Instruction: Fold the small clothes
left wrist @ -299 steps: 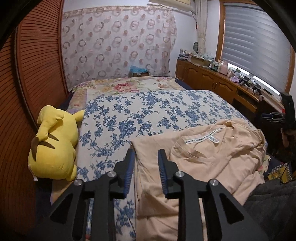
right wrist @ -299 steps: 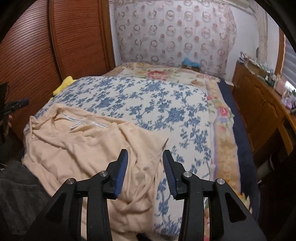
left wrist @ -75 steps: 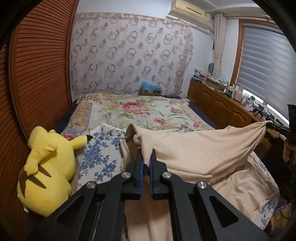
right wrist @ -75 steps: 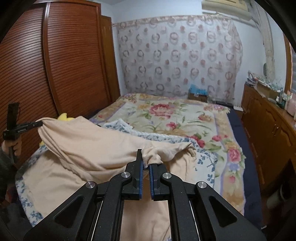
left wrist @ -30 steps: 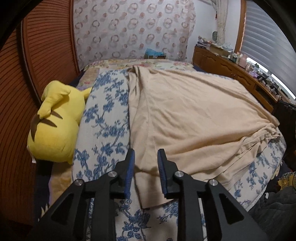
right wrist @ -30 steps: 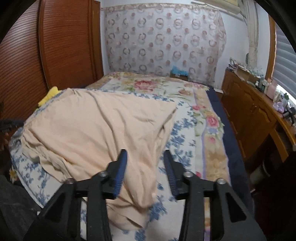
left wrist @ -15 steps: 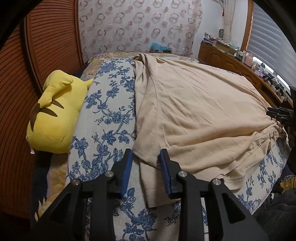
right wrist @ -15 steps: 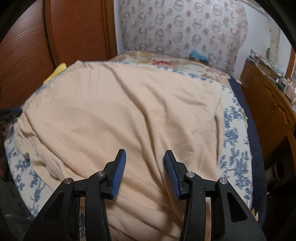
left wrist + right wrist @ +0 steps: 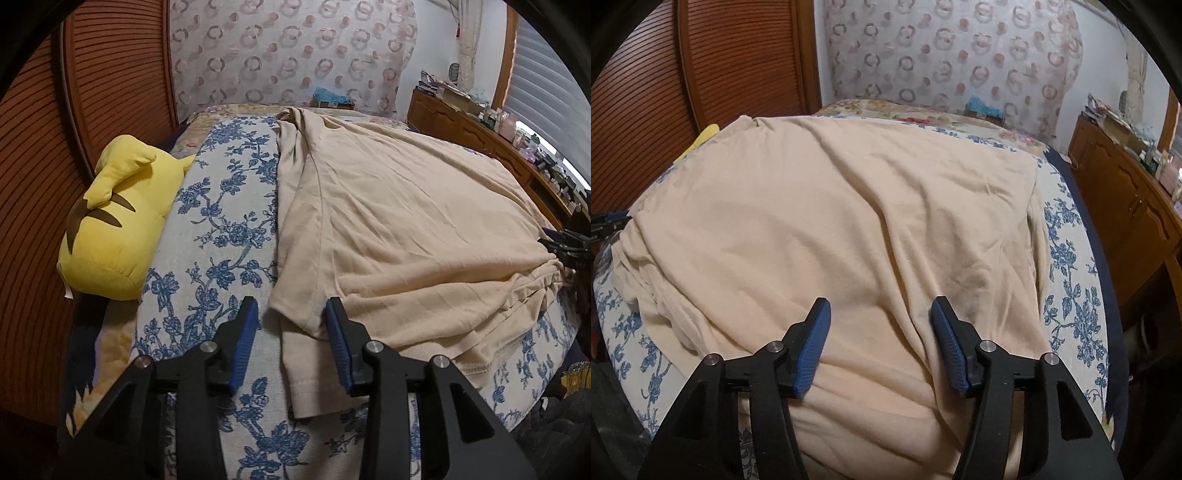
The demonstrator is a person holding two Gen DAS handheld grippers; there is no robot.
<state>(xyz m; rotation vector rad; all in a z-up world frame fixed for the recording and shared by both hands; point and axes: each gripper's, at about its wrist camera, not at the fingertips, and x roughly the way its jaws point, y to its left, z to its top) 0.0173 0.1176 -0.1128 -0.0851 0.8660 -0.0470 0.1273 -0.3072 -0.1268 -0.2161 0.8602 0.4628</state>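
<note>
My left gripper (image 9: 290, 314) is opening, blue pads clear of the cloth, a sleeve corner of the beige shirt (image 9: 406, 229) lying between them. My right gripper (image 9: 880, 314) is opening too, spread wide above the shirt's body (image 9: 849, 221), gripping nothing. The shirt lies spread flat across the blue-flowered bedspread (image 9: 221, 229). Off to the left sits a yellow plush toy (image 9: 114, 229); beyond it, the patterned curtain (image 9: 288, 55).

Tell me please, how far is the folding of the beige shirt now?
Done: the beige shirt lies spread over the blue-flowered bedcover. In hand: nothing; the left tool and right tool are opening, not gripping. Left: every fold; none shows yet, and the near hem is bunched.
</note>
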